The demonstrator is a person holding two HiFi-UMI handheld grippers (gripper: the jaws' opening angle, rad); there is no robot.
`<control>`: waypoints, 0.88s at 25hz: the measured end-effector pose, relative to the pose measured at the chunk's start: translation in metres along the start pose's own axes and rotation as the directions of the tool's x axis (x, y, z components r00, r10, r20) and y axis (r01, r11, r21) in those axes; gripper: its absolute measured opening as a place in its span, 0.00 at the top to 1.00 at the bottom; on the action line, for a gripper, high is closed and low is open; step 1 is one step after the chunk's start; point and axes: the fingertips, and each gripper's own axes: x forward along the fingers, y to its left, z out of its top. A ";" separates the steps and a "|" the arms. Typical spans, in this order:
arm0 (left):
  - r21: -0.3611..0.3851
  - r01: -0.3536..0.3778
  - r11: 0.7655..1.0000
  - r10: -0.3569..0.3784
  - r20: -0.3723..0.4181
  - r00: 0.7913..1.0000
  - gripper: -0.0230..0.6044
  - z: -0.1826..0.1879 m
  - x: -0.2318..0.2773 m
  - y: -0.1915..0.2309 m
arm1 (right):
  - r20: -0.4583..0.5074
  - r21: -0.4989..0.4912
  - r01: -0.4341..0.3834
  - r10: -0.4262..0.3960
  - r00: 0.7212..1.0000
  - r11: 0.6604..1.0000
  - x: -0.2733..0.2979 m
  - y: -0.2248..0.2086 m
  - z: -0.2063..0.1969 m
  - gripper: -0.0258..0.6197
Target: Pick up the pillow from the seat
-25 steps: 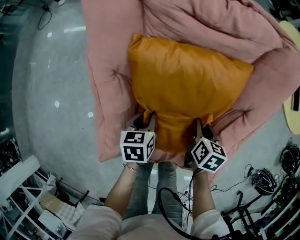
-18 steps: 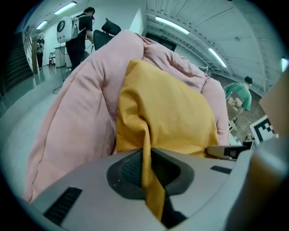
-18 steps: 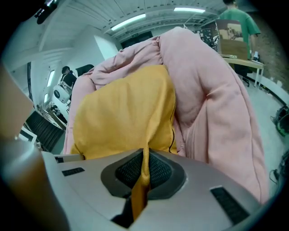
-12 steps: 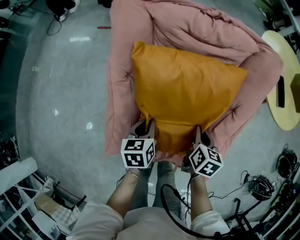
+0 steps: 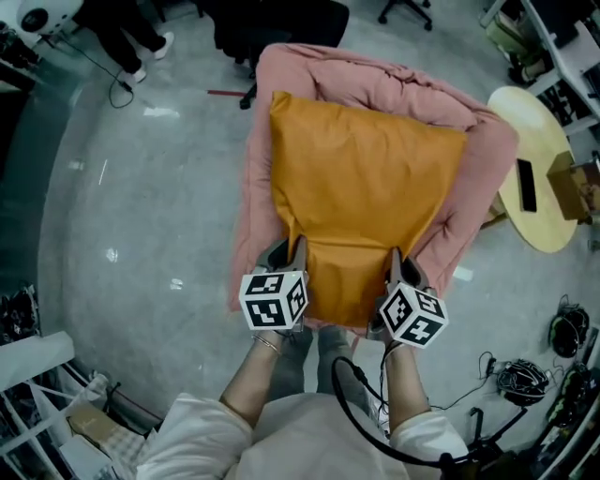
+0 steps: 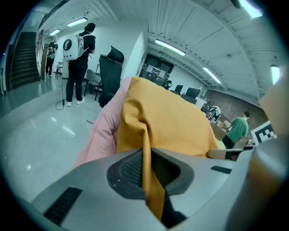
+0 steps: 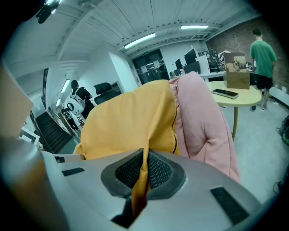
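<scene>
The orange pillow [image 5: 366, 206] hangs in front of the pink padded seat [image 5: 478, 178], gripped along its near edge. My left gripper [image 5: 298, 251] is shut on the pillow's near left corner; in the left gripper view a fold of orange fabric [image 6: 151, 180] is pinched between the pads. My right gripper [image 5: 397, 261] is shut on the near right corner, with the pillow edge [image 7: 141, 180] squeezed between its dark ribbed pads. The pillow [image 6: 167, 122] fills the middle of both gripper views, the pink seat [image 7: 198, 122] beside it.
A round pale table [image 5: 539, 178] with a phone and a box stands right of the seat. Black office chairs [image 5: 281, 23] are behind it. Cables and headphones [image 5: 525, 380] lie on the floor at lower right. A white rack [image 5: 37, 412] is at lower left. People stand farther off [image 6: 79, 58].
The pillow has risen off the seat with both grippers on its near edge; the seat now looks smaller and farther below, and more of the room shows around it.
</scene>
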 end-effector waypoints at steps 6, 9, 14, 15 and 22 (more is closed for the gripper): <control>0.020 0.046 0.999 -0.047 0.025 0.999 0.91 0.024 -0.045 -0.005 | 0.047 0.003 0.011 -0.011 0.999 1.000 -0.044 0.028 0.014 0.91; 0.044 0.093 0.995 -0.095 0.028 0.995 0.91 0.025 -0.062 -0.012 | 0.088 0.002 0.045 -0.045 0.995 0.999 -0.069 0.034 0.014 0.91; 0.110 0.187 0.976 -0.190 0.019 0.982 0.92 0.027 -0.078 -0.043 | 0.154 0.045 0.119 -0.124 0.980 0.992 -0.114 0.023 0.014 0.91; 0.123 0.207 0.970 -0.211 0.018 0.977 0.92 0.027 -0.079 -0.052 | 0.168 0.057 0.135 -0.143 0.975 0.989 -0.123 0.018 0.015 0.91; 0.239 0.324 0.915 -0.328 -0.024 0.944 0.91 0.011 -0.087 -0.122 | 0.237 0.126 0.243 -0.267 0.934 0.962 -0.191 -0.026 0.010 0.91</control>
